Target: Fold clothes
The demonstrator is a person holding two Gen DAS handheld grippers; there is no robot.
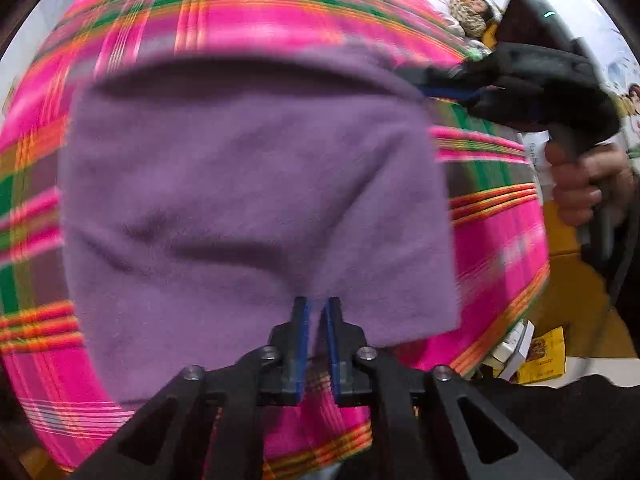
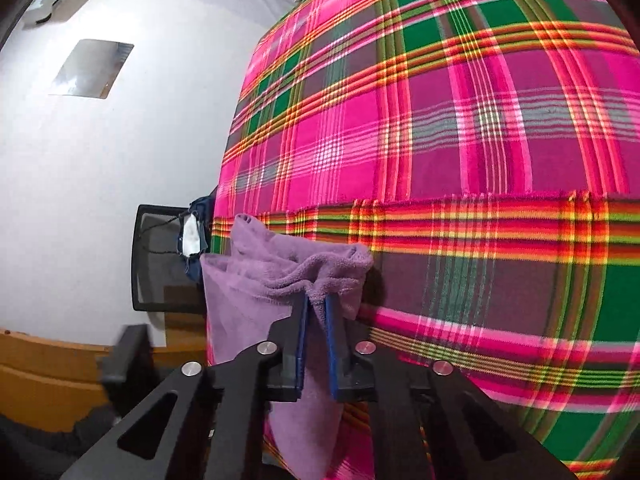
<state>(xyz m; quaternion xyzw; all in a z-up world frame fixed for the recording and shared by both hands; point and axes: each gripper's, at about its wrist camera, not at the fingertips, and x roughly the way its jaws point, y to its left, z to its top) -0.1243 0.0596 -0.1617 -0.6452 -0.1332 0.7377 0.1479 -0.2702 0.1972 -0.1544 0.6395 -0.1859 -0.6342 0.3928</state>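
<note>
A lilac fleece cloth hangs spread out over the pink, green and orange plaid blanket. My left gripper is shut on the cloth's near lower edge. In the left wrist view my right gripper reaches in from the right and pinches the cloth's upper right corner, with a hand on its handle. In the right wrist view my right gripper is shut on a bunched fold of the lilac cloth, which drapes down at the left edge of the plaid blanket.
White floor with a grey mat lies left of the blanket. A black-framed bin holds dark blue clothing beside the blanket's corner. A person lies at the far top right. Yellow packets sit by the right edge.
</note>
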